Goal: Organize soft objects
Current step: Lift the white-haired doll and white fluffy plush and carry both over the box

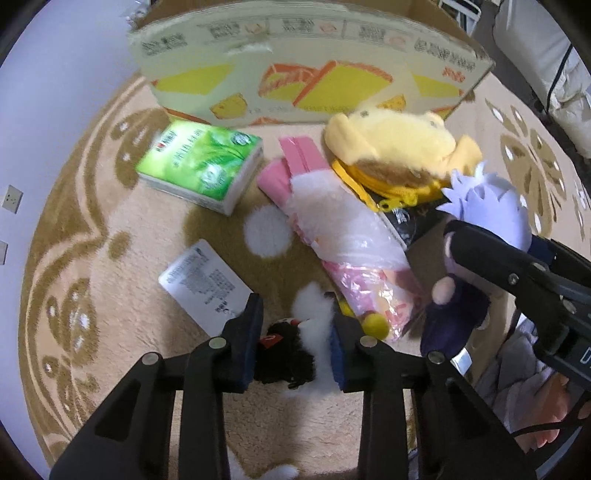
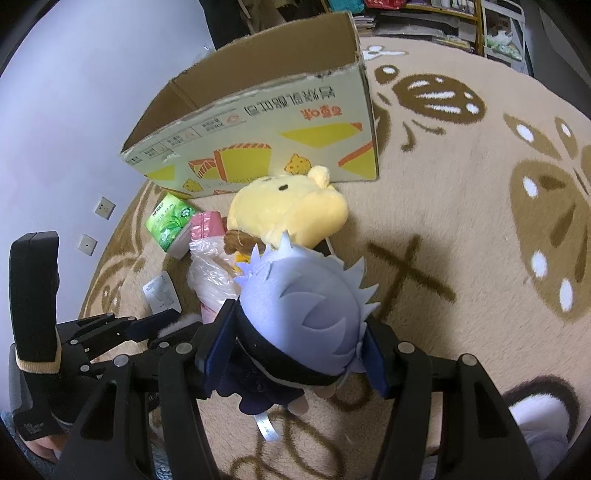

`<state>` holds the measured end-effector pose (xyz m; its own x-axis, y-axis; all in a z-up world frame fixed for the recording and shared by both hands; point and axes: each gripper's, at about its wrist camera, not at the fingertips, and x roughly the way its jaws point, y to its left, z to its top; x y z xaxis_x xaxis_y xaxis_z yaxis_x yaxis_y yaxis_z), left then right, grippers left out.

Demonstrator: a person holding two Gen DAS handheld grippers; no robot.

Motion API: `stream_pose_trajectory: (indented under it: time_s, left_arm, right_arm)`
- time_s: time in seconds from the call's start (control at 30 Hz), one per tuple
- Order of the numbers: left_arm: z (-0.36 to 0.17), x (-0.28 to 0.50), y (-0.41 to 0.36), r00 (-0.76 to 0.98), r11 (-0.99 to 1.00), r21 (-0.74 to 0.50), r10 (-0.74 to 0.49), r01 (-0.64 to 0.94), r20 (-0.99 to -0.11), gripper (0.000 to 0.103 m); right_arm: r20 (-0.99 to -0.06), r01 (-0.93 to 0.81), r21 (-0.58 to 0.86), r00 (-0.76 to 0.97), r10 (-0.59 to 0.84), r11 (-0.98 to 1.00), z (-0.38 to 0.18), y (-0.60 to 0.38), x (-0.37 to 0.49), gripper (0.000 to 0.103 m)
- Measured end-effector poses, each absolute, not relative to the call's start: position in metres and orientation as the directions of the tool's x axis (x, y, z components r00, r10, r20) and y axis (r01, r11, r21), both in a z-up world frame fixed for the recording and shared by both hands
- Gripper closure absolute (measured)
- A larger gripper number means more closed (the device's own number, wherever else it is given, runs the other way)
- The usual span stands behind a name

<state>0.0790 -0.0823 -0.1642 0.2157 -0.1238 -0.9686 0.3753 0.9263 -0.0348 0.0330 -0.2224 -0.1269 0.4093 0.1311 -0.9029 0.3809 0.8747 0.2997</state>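
My right gripper (image 2: 295,347) is shut on a plush doll with lilac hair and dark clothes (image 2: 306,306), held above the carpet; the doll also shows in the left wrist view (image 1: 484,206). My left gripper (image 1: 295,332) has its jaws around a black and white plush (image 1: 291,354) lying on the carpet, pads against its sides. A yellow plush (image 1: 391,144) lies by an open cardboard box (image 1: 295,81), also in the right wrist view (image 2: 258,122). A pink and white plush in a plastic bag (image 1: 343,236) lies between them.
A green tissue pack (image 1: 201,166) and a small white packet (image 1: 203,284) lie on the beige patterned carpet (image 1: 110,221). A wall with sockets is to the left. Shelves and furniture stand beyond the carpet (image 2: 480,29).
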Motion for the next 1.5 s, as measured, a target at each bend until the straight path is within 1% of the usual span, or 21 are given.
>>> stream_pose_trajectory:
  time_s: [0.3,0.53,0.63,0.9,1.07,1.2,1.5]
  left_arm:
    - [-0.124,0.066,-0.065,0.391,0.95,-0.004,-0.132,0.312,-0.911,0.076]
    - [-0.103,0.061,-0.054,0.472,0.959,-0.017,-0.155,0.283,-0.868,0.077]
    - [-0.088,0.079,-0.053,0.514,0.961,-0.004,-0.153,0.278,-0.844,0.077]
    - [-0.06,0.085,-0.054,0.629,0.953,0.068,-0.141,0.296,-0.765,0.077]
    - [-0.038,0.095,-0.048,0.688,0.96,0.07,-0.143,0.272,-0.711,0.077]
    - [-0.022,0.106,-0.046,0.723,0.963,0.059,-0.157,0.264,-0.673,0.077]
    - [0.004,0.133,-0.054,0.778,0.962,0.089,-0.152,0.258,-0.609,0.077]
  right_arm:
    - [-0.876,0.353,0.297,0.471,0.106,0.887,-0.102,-0.224,0.03,0.038]
    - [-0.856,0.347,0.301,0.51,0.091,0.889,-0.086,-0.229,0.029,0.038]
    - [-0.848,0.339,0.299,0.524,0.086,0.892,-0.08,-0.228,0.03,0.038]
    - [-0.821,0.311,0.281,0.568,0.059,0.908,-0.062,-0.227,0.038,0.038]
    - [-0.8,0.3,0.288,0.597,0.057,0.91,-0.051,-0.23,0.045,0.038]
    - [-0.767,0.289,0.34,0.636,0.087,0.895,-0.038,-0.237,0.052,0.038]
    - [-0.73,0.258,0.289,0.683,0.037,0.922,-0.014,-0.244,0.083,0.038]
